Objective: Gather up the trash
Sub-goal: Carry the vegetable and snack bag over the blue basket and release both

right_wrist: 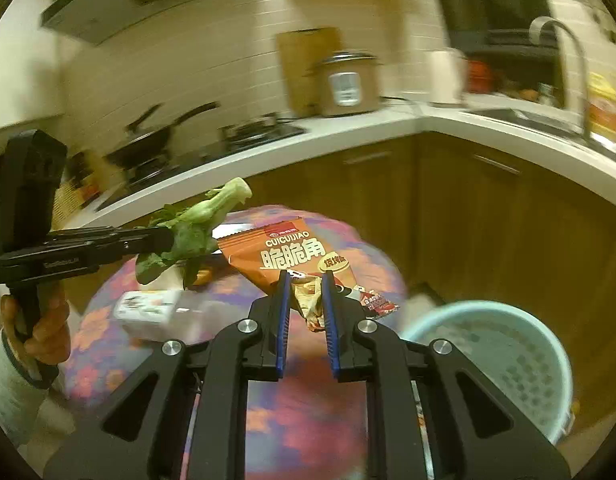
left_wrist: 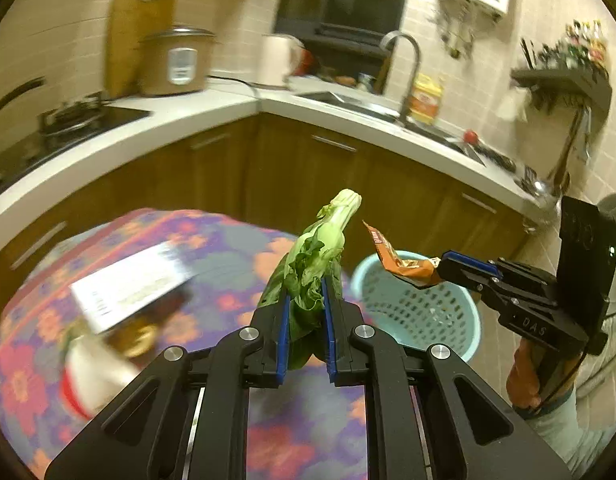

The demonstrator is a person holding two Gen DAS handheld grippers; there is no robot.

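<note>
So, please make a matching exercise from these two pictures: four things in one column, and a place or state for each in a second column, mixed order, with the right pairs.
Things:
1. leafy green vegetable
2. orange snack bag
3. light blue perforated basket
4. rice cooker

Places or states:
A. on the white countertop, in front of a wooden cutting board
B. pinched in the right claw
C. low down beside the floral table
D. pinched in the left claw

Pairs: 1-D, 2-B, 3-C, 4-A
</note>
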